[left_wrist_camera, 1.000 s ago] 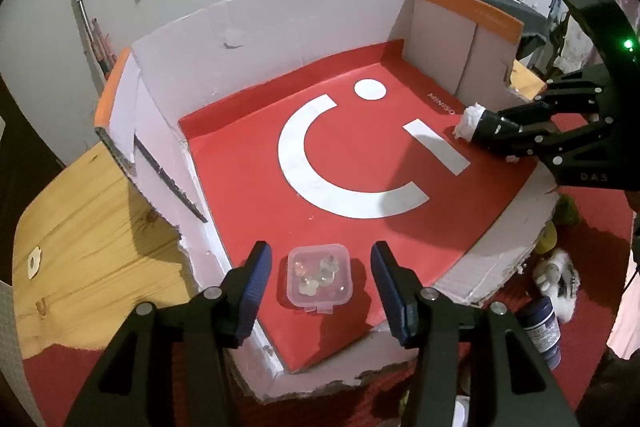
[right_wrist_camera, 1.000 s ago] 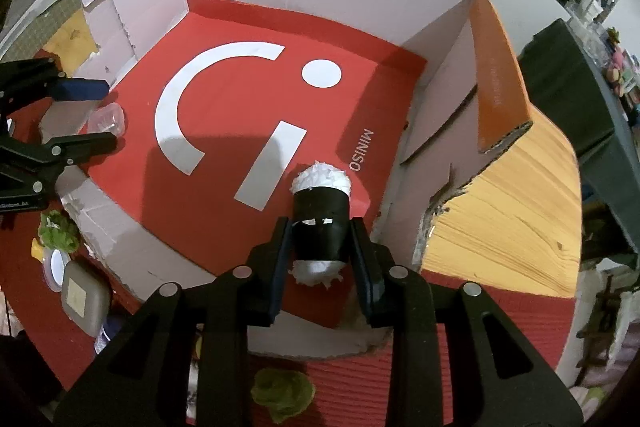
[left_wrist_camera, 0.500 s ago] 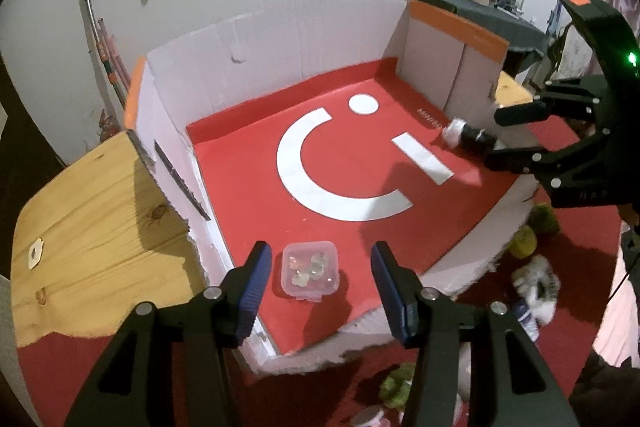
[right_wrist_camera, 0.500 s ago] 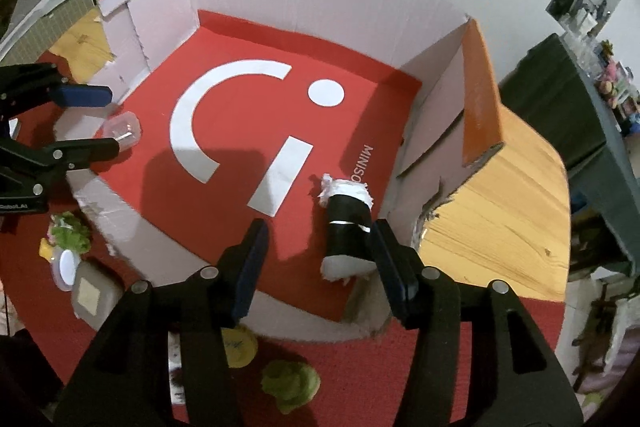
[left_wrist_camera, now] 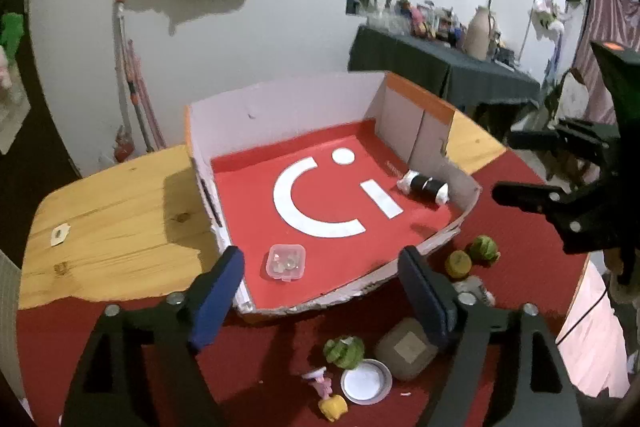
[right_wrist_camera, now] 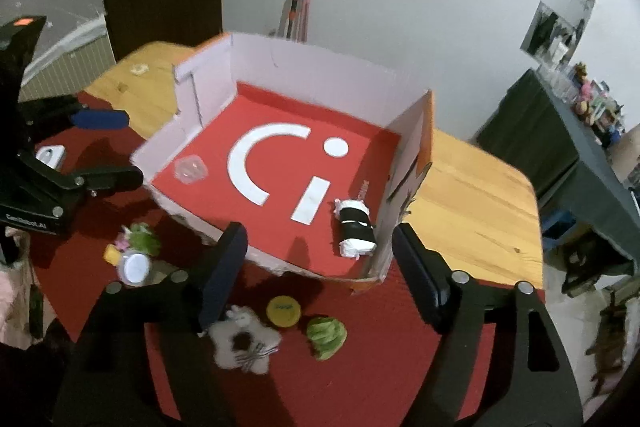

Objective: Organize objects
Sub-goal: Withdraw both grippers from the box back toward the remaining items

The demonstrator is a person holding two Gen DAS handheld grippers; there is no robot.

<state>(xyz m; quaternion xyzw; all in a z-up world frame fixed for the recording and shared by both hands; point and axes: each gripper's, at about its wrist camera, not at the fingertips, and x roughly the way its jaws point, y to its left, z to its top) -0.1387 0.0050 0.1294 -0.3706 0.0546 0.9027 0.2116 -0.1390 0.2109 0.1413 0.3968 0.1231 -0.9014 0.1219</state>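
Observation:
A shallow cardboard box (left_wrist_camera: 280, 95) (right_wrist_camera: 304, 63) with a red floor sits on the table. A clear plastic container (left_wrist_camera: 286, 261) (right_wrist_camera: 191, 169) lies at its front left corner. A black roll with white ends (left_wrist_camera: 424, 183) (right_wrist_camera: 355, 227) lies at its right wall. My left gripper (left_wrist_camera: 320, 291) is open and empty, pulled back above the box's front edge. My right gripper (right_wrist_camera: 318, 275) is open and empty, held back from the roll.
On the red cloth in front of the box lie green plush toys (left_wrist_camera: 344, 351) (right_wrist_camera: 326, 337), a white lid (left_wrist_camera: 366, 381), a grey pouch (left_wrist_camera: 406, 349), a yellow lid (right_wrist_camera: 283, 311) and a white plush (right_wrist_camera: 244, 345). Bare wooden tabletop (left_wrist_camera: 112, 203) flanks the box.
Both grippers have drawn back and up from the box. The right gripper let go of the roll a second ago; it now lies on the box floor. The left stayed open.

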